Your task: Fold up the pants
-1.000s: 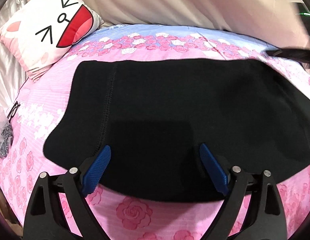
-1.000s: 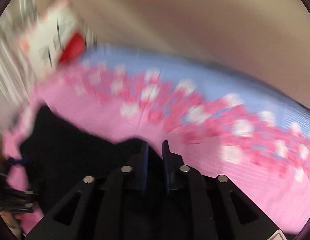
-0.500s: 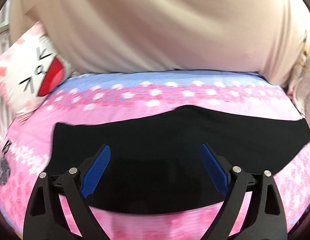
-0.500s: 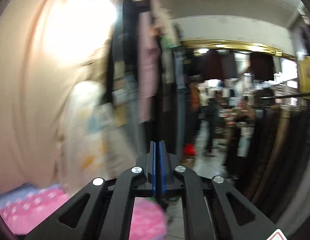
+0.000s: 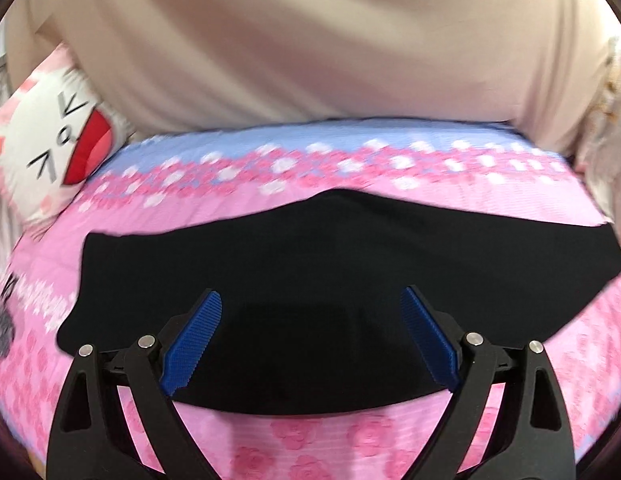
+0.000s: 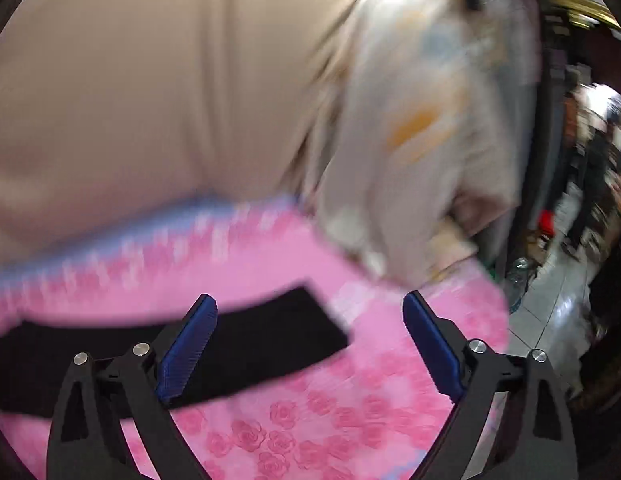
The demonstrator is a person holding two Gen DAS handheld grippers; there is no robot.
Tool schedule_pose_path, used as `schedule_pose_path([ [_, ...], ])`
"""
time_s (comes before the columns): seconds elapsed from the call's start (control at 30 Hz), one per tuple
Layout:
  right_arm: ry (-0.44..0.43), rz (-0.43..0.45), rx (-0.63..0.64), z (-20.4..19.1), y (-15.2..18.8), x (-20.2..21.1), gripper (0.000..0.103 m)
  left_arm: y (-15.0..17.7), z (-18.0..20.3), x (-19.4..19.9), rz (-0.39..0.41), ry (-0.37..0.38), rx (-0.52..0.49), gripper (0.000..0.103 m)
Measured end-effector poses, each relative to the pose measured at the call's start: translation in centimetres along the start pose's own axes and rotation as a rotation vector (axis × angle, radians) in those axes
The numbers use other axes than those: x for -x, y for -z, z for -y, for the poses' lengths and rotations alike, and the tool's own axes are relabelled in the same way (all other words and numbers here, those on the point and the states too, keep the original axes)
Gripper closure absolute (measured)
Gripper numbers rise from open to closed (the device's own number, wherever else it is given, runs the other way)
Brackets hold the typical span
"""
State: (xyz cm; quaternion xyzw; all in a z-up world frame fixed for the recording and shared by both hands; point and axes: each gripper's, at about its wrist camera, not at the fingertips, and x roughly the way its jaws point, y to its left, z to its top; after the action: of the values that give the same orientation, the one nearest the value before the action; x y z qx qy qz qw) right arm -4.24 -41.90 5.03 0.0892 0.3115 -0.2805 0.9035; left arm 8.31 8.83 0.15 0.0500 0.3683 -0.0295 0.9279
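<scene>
The black pants lie flat and folded on the pink rose-print bed cover, stretching left to right. My left gripper is open and empty, held just above the near edge of the pants. In the right wrist view, which is blurred, the right end of the pants lies on the cover. My right gripper is open and empty above that end; its left finger is over the cloth and its right finger is over bare cover.
A white cat-face pillow lies at the far left of the bed. A beige curtain hangs behind the bed. Pale patterned fabric hangs at the bed's right end, with floor and shop clutter beyond.
My right gripper has opened; it was shut half a second ago and pointed out at the room, and now faces the bed. My left gripper stays open, drawn back a little.
</scene>
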Motion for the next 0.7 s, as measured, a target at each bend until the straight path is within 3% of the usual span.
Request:
schedule_pose_path([
  [0.1, 0.092, -0.104, 0.100, -1.8, 0.8, -9.0, 0.015, 0.4, -2.5, -1.5, -0.045, -0.095, 0.035, 0.014],
  [0.2, 0.085, -0.229, 0.061, 1.0, 0.4, -15.6, 0.016, 1.2, -6.3, -2.2, -0.073, -0.206, 0.092, 0.014],
  [0.23, 0.078, -0.273, 0.048, 1.8, 0.6, -17.2, 0.023, 1.5, -7.7, -2.4, -0.084, -0.238, 0.116, 0.014],
  [0.27, 0.059, -0.303, 0.042, 2.6, 0.9, -17.5, 0.051, 1.9, -8.6, -2.5, -0.095, -0.258, 0.134, 0.014],
  [0.3, -0.038, -0.376, 0.014, 2.9, 1.4, -18.9, 0.069, 2.3, -10.0, -2.7, -0.109, -0.284, 0.160, 0.014],
  [0.33, -0.091, -0.382, -0.013, 3.7, 2.1, -19.0, 0.070, 2.5, -10.7, -2.8, -0.116, -0.295, 0.175, 0.014],
  [0.37, -0.103, -0.378, 0.000, 3.4, 2.1, -18.8, 0.085, 2.7, -11.7, -2.9, -0.127, -0.301, 0.200, 0.014],
  [0.4, -0.121, -0.380, 0.013, 3.0, 2.2, -18.4, 0.090, 2.8, -12.3, -3.0, -0.133, -0.300, 0.215, 0.014],
  [0.57, -0.260, -0.295, 0.047, -1.3, -0.6, -12.8, 0.091, 3.5, -16.3, -3.4, -0.163, -0.247, 0.355, 0.014],
  [0.7, -0.441, -0.251, 0.208, -11.3, -0.6, -8.1, 0.091, 4.6, -18.1, -3.6, -0.175, -0.226, 0.437, 0.014],
])
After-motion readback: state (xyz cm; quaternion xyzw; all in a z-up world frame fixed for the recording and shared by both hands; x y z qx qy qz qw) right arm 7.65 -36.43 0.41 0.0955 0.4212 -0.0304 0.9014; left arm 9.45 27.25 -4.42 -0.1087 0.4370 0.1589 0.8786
